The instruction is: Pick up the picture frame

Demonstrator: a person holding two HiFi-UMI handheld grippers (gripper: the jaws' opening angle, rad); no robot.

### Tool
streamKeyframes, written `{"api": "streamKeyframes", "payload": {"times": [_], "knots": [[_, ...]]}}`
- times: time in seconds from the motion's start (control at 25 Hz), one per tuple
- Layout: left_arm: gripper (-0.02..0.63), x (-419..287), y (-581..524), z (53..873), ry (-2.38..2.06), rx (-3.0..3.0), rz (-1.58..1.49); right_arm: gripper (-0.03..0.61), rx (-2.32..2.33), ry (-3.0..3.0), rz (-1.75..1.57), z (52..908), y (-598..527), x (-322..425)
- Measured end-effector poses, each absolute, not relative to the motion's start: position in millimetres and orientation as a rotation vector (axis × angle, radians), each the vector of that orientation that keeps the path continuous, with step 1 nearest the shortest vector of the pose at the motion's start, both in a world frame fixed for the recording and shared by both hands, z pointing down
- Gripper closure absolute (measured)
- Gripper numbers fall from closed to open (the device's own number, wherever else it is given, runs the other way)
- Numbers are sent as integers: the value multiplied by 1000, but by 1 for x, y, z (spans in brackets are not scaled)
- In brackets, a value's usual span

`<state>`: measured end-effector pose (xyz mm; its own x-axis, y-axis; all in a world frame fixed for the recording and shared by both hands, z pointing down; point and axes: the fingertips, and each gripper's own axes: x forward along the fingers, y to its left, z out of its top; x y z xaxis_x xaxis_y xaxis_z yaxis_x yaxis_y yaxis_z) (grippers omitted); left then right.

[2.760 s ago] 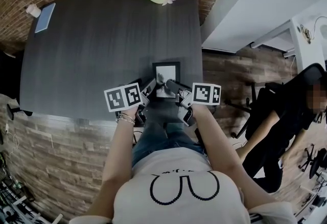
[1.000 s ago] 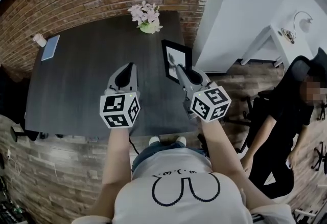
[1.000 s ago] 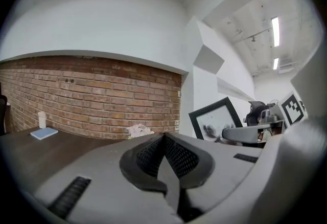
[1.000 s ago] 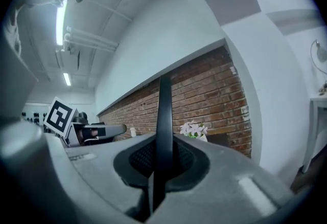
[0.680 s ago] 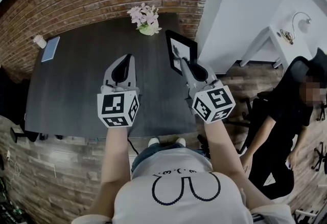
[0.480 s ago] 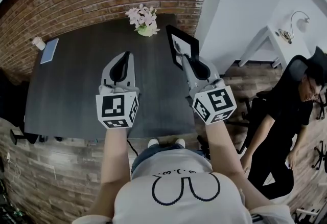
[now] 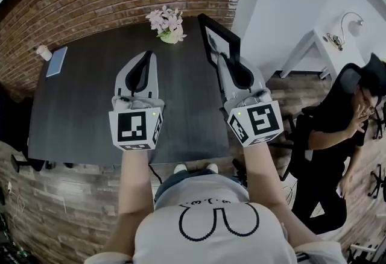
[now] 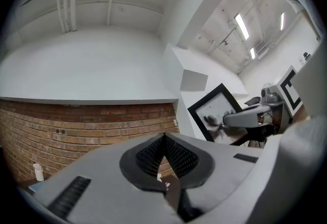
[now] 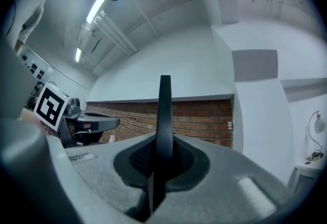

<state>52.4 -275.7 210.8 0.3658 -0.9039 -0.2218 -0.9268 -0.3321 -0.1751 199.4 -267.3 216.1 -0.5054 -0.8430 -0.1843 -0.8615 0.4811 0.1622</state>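
jaws of right gripper (image 7: pixel 222 58) pinch picture frame (image 7: pixel 212 34) edge above table (image 7: pixel 90 106).

Picture frame (image 7: pixel 218 40) was flat on the table (image 7: pixel 84 100) near its front edge. It now stands on edge, well above the table, clamped in my right gripper (image 7: pixel 224 61). Left gripper (image 7: pixel 145 58) has let go (jaws together, nothing between) and risen alongside.

Left hand-held gripper (image 7: pixel 146 56) closed, right hand-held gripper (image 7: pixel 224 59) clamped
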Motion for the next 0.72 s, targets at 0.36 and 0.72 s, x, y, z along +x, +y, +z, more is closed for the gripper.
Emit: {"api": "streamKeyframes", "payload": {"times": [0.36,0.72], "knots": [[615,45,-279,195,1614,-2308,140,568,-1540,2612,445,199,-267,195],[615,42,-281,197,1611,-2301,135,568,-1556,2624,433,205,-273,189]]}}
